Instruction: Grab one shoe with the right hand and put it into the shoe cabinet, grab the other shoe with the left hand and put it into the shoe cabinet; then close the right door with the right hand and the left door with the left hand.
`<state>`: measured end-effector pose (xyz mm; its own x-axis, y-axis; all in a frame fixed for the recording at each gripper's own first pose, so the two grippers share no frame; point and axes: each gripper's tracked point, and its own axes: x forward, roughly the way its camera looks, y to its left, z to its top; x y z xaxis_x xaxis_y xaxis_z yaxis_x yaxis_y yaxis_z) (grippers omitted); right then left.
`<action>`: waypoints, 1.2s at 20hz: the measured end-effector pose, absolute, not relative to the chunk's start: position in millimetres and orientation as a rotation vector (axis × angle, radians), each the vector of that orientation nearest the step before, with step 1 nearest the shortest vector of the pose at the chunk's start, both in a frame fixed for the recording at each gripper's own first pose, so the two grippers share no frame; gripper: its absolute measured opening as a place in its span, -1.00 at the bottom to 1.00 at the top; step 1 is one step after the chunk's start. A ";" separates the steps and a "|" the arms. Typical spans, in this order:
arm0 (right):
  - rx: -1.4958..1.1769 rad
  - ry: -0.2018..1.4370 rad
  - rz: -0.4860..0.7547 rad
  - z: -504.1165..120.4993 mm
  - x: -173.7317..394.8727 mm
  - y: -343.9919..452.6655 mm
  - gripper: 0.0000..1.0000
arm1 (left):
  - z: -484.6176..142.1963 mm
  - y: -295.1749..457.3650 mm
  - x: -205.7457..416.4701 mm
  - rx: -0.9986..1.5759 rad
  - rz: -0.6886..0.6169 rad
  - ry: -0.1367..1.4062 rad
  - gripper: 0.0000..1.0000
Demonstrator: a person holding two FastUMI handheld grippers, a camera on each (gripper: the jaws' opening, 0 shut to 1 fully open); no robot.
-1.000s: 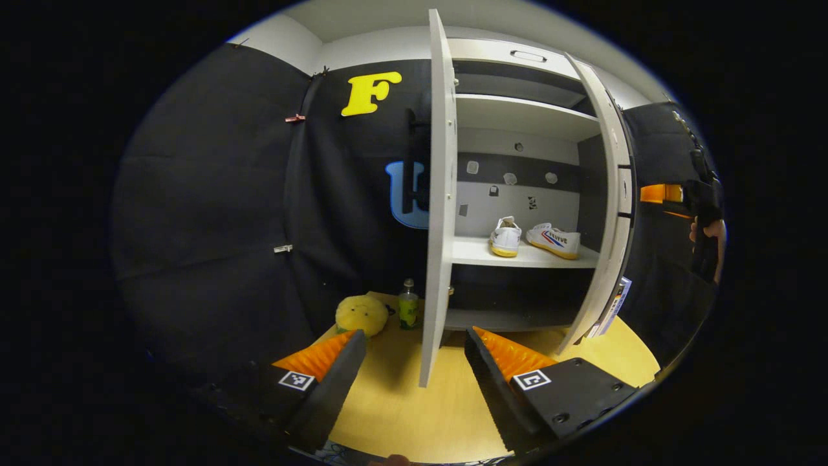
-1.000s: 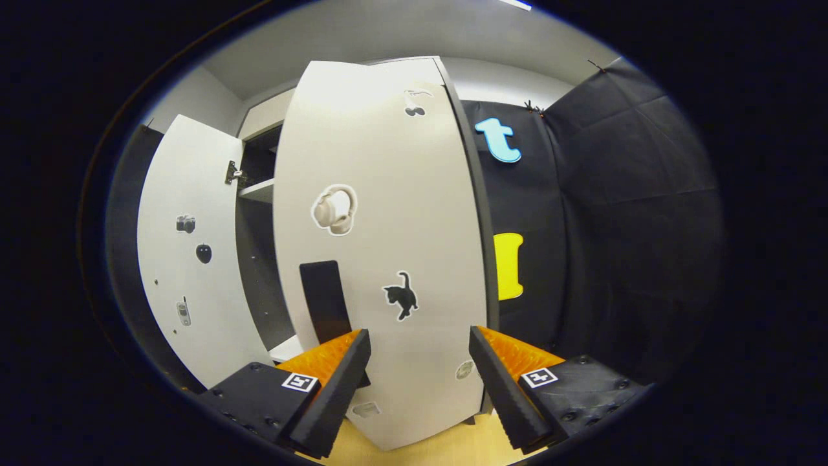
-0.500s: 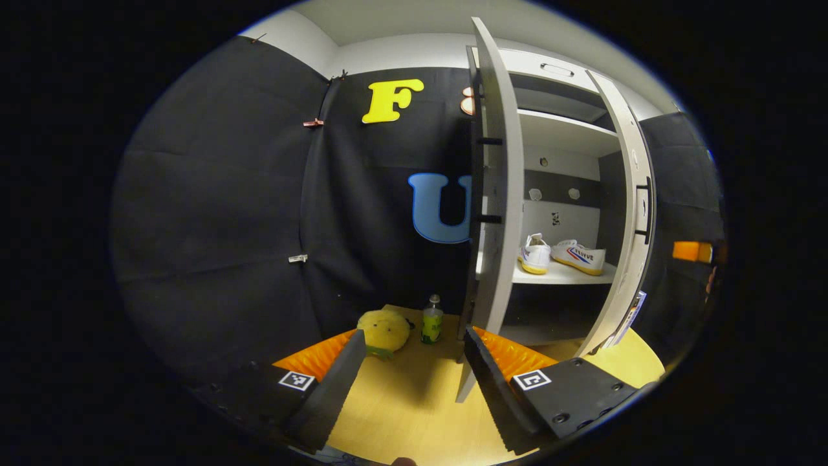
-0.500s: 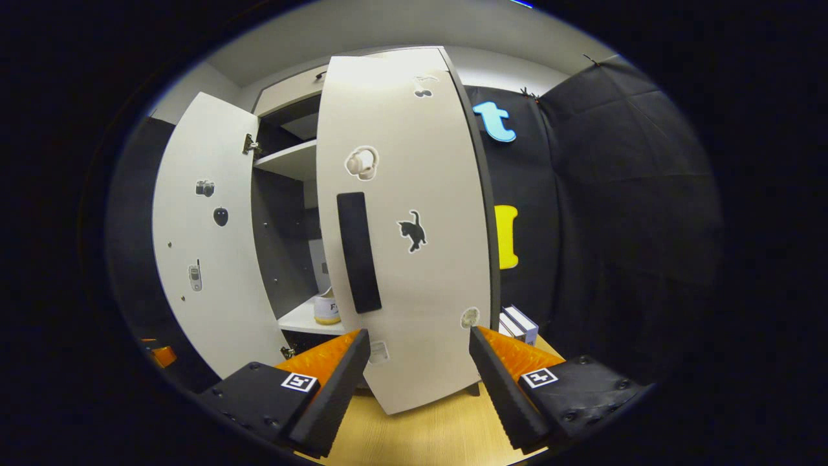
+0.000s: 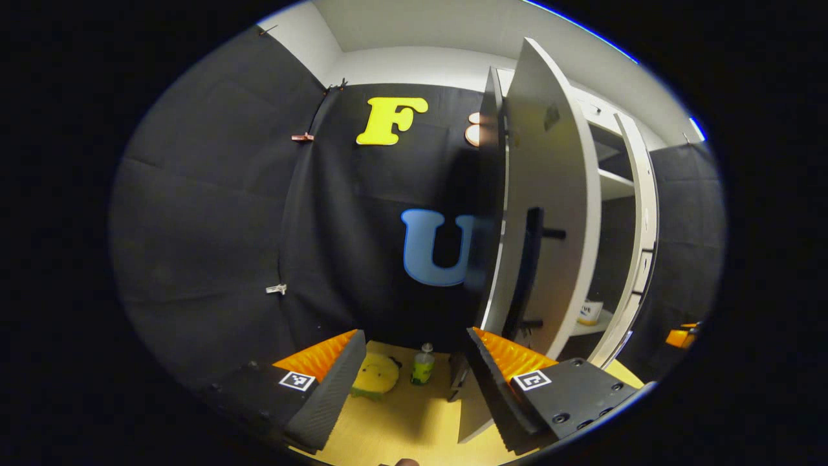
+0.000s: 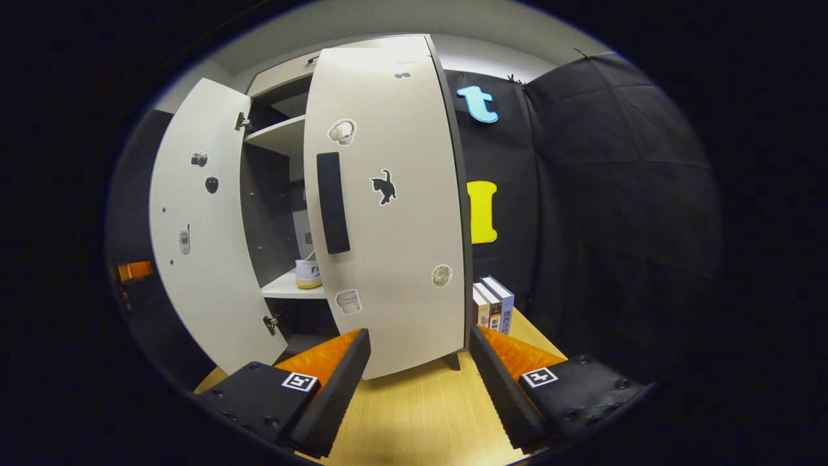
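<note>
Shoe cabinet: one, pale, two doors, both ajar. Right door carries a dark vertical handle and stickers; left door stands at its nine o'clock. White shoe: one visible, yellow-soled, on the middle shelf between the doors. Books: three, upright at the right door's four o'clock. Left gripper and right gripper: fingers spread, holding nothing, over the wooden floor.

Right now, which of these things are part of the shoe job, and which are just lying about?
Part of the job:
shoe cabinet
left door
right door
shoe on the shelf

Just lying about:
yellow plush toy
green bottle
books
</note>
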<state>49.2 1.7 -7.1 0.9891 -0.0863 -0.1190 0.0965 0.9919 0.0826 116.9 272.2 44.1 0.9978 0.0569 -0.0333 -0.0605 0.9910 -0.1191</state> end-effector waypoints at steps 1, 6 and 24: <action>0.097 0.120 -0.082 -10.2 47.0 7.8 0.97 | 52.0 278.0 126.1 -0.117 0.054 0.021 0.90; 0.071 0.147 -0.039 -23.1 40.5 26.8 0.97 | 75.2 276.9 164.3 -0.112 -0.016 0.009 0.91; 0.126 0.185 -0.091 -47.8 28.5 16.9 0.97 | 80.6 208.8 178.4 -0.088 -0.161 0.016 0.86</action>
<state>28.5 16.9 -47.8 0.9789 -0.0781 -0.1891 0.1013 0.9880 0.1165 178.4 208.8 80.6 0.9870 -0.1604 -0.0090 0.1590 0.9833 -0.0886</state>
